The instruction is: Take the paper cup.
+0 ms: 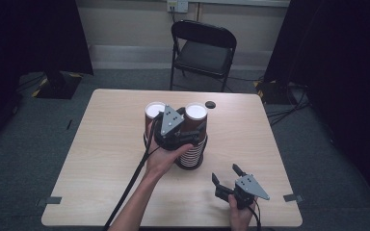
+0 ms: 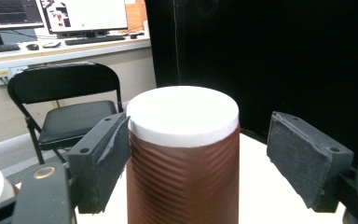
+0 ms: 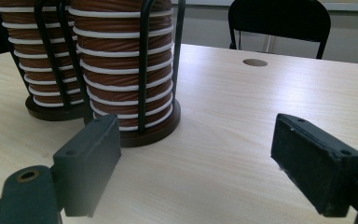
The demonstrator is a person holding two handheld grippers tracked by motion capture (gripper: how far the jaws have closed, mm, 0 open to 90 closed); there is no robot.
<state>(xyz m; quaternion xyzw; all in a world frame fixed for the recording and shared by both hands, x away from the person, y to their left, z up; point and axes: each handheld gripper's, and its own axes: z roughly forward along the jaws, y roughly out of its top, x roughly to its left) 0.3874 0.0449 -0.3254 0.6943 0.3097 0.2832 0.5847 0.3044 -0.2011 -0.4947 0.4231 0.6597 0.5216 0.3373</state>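
Observation:
Two tall stacks of brown ribbed paper cups stand in black wire racks mid-table, the left stack (image 1: pixel 154 111) and the right stack (image 1: pixel 196 113). In the left gripper view the right stack's top cup (image 2: pixel 182 154), white at its top, sits between the jaws of my left gripper (image 1: pixel 185 131). The left pad (image 2: pixel 103 161) touches the cup's rim and the right pad (image 2: pixel 305 158) stands apart from it, so the gripper is open. My right gripper (image 1: pixel 225 173) is open and holds nothing, low over the table's front right. It faces the racks' bases (image 3: pixel 149 133).
A black folding chair (image 1: pixel 202 48) stands behind the table's far edge. A dark round hole (image 1: pixel 210 104) lies in the tabletop behind the stacks. Black curtains hang at both sides. The left gripper's cable (image 1: pixel 130 185) trails to the table's front edge.

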